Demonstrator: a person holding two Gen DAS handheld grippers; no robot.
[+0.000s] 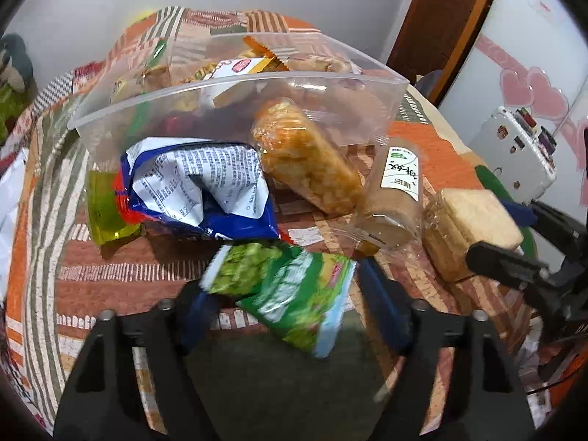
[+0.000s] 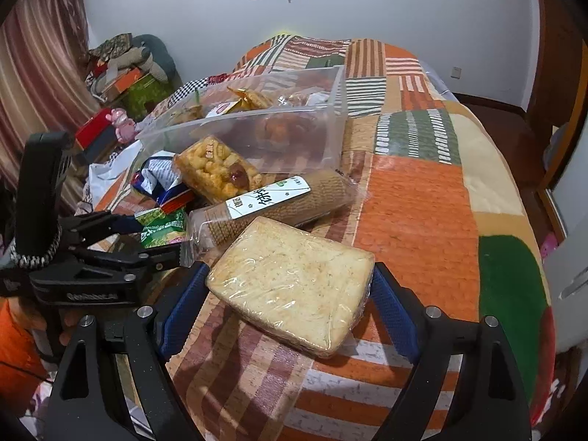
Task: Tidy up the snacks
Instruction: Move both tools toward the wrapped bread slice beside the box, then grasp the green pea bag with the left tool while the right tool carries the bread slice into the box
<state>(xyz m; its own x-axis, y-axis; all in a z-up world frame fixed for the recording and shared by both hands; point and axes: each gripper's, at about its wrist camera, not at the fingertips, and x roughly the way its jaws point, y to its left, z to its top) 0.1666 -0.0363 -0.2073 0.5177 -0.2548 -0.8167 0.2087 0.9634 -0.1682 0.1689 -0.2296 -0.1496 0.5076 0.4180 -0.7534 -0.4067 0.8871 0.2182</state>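
A green snack bag [image 1: 283,294], tilted and blurred, sits between the blue pads of my left gripper [image 1: 283,279], which press on both its sides. My right gripper [image 2: 290,270] is shut on a film-wrapped pale cracker block [image 2: 294,279], one edge raised off the quilt. Behind stands a clear plastic bin [image 1: 239,88] with several snacks inside. In front of it lie an orange puffed-snack pack [image 1: 305,154], a crumpled blue-and-white bag [image 1: 194,187], a round biscuit sleeve [image 1: 393,191] and a yellow-green packet [image 1: 106,209]. The right wrist view shows the left gripper [image 2: 158,239] around the green bag [image 2: 161,228].
Everything rests on a patchwork quilt [image 2: 415,220] in orange, green and striped patches. A white plastic bag [image 2: 110,172] and a red box [image 2: 95,132] lie off its left edge. A white device [image 1: 514,150] stands beyond the right edge. Clutter [image 2: 125,70] is piled against the wall.
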